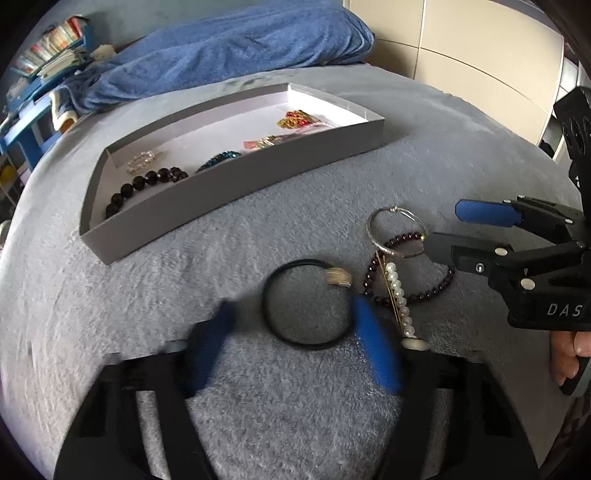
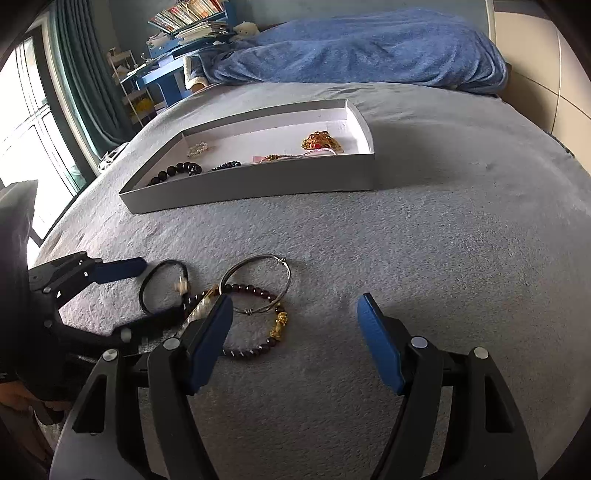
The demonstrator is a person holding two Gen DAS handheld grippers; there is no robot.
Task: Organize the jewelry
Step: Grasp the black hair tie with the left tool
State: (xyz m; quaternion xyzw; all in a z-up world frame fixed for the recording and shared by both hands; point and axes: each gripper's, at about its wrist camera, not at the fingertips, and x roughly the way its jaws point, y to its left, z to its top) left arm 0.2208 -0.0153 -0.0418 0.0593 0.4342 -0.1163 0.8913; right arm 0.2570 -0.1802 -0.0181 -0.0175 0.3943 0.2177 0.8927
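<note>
A black cord bracelet with a pale clasp lies on the grey bed cover, between the open fingers of my left gripper; it also shows in the right wrist view. Beside it lie a silver bangle, a dark red bead bracelet with a gold charm, and a pearl pin. My right gripper is open and empty, just right of this pile; it also shows in the left wrist view. A shallow grey tray behind holds several jewelry pieces.
A blue blanket lies bunched at the head of the bed. A blue shelf with books and a window stand at the left. A beige wall is at the right.
</note>
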